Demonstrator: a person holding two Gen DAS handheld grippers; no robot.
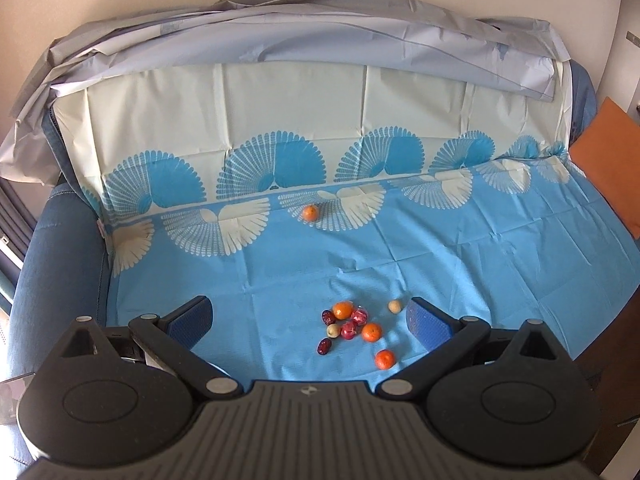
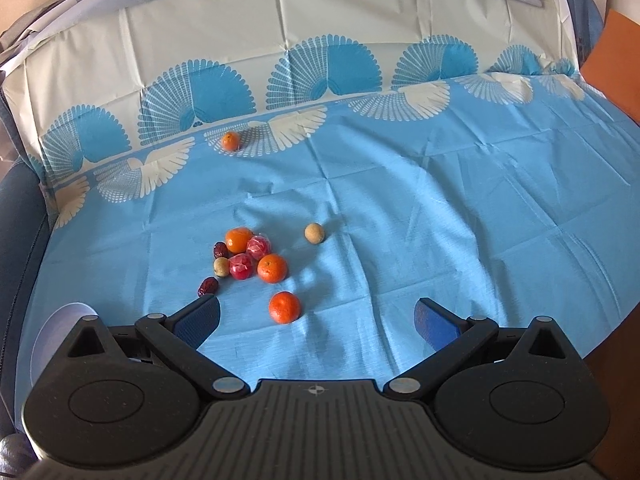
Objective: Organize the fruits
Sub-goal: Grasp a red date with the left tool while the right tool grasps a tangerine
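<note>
A cluster of fruits (image 1: 352,326) lies on the blue cloth (image 1: 480,248): oranges, dark red dates, pink wrapped fruits and pale round ones. It also shows in the right wrist view (image 2: 248,258). One orange (image 1: 310,213) sits alone far back, also seen in the right wrist view (image 2: 231,141). A pale fruit (image 2: 314,233) lies apart to the right. My left gripper (image 1: 310,322) is open and empty, above the cluster. My right gripper (image 2: 318,320) is open and empty, with the nearest orange (image 2: 284,307) between its fingers.
The cloth covers a blue sofa (image 1: 52,264); its patterned part runs up the backrest (image 1: 280,104). An orange cushion (image 1: 612,160) lies at the right edge. A white plate edge (image 2: 60,328) shows at the left behind the gripper.
</note>
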